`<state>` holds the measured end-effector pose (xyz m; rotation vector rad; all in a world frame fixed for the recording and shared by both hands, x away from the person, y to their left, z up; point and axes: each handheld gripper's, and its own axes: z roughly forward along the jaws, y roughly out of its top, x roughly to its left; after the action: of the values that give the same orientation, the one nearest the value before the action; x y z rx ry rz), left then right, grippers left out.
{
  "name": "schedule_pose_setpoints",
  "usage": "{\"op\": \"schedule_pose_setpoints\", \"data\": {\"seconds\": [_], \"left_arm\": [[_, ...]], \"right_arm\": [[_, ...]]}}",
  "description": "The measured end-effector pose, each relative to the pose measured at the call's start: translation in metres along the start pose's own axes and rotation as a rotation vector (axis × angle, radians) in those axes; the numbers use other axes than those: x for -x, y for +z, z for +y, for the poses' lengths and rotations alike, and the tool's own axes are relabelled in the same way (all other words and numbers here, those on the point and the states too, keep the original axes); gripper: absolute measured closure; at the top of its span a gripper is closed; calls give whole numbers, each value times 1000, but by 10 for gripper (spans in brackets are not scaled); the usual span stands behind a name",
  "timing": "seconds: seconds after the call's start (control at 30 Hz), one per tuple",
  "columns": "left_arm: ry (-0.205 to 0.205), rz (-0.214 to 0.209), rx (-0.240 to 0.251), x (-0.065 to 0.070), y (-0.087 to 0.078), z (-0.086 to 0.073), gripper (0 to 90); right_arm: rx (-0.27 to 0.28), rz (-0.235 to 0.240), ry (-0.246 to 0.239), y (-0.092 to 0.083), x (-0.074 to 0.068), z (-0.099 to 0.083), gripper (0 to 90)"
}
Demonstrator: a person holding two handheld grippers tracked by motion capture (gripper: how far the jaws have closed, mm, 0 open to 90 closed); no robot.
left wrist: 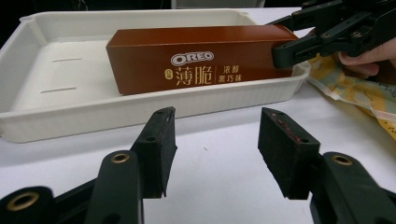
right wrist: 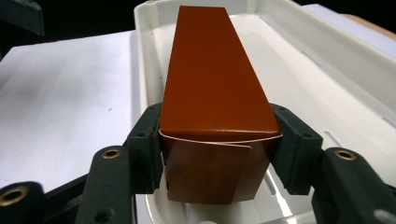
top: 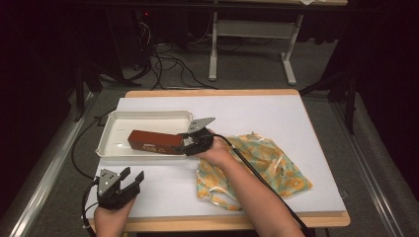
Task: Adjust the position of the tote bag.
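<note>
A brown Oreo box [top: 154, 142] [left wrist: 201, 58] [right wrist: 212, 88] lies lengthwise in the white tray [top: 113, 129] [left wrist: 56, 74] [right wrist: 299, 60], along its near side. My right gripper [top: 190, 141] [right wrist: 215, 149] is shut on the box's right end, one pad pressed on each side; that end sits at the tray's right rim. The right gripper's black jaws also show gripping the box end in the left gripper view [left wrist: 299, 46]. My left gripper [top: 127, 181] [left wrist: 215, 140] stands open over the white table, near the front left edge, with nothing between its fingers, pointing toward the tray.
A yellow flower-patterned bag [top: 257, 165] [left wrist: 364, 88] lies crumpled on the white table [top: 276, 118] right of the tray, under the right forearm. The right gripper's cable trails over it. Table legs and cables stand on the floor beyond the far edge.
</note>
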<state>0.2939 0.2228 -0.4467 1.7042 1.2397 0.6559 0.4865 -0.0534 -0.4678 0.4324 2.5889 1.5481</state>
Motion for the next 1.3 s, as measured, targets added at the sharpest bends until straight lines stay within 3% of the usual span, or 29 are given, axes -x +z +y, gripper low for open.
{"op": "schedule_pose_setpoints", "data": {"seconds": [0.23,0.37,0.67,0.8,0.9,0.97,1.1,1.3], "left_arm": [[-7,-3,5,-1,-2,0,466],[-3,-7,6,-1,-2,0,466],[-1,-15,6,2,0,5,439],[-2,-6,-3,2,7,14,412],[-12,-5,6,-1,15,24,424],[1,-2,1,-4,23,33,518],[18,42,7,-8,46,52,687],[-11,69,-13,-22,97,78,900]], "right_arm": [[-24,-13,-6,2,-3,0,425],[-39,-28,8,1,-5,0,367],[0,-89,32,-19,-11,17,256],[18,-126,25,-42,-21,30,303],[45,-165,18,-70,-31,36,364],[55,-196,14,-89,-37,37,416],[57,-256,33,-131,-49,32,425],[68,-332,43,-189,-69,9,433]]}}
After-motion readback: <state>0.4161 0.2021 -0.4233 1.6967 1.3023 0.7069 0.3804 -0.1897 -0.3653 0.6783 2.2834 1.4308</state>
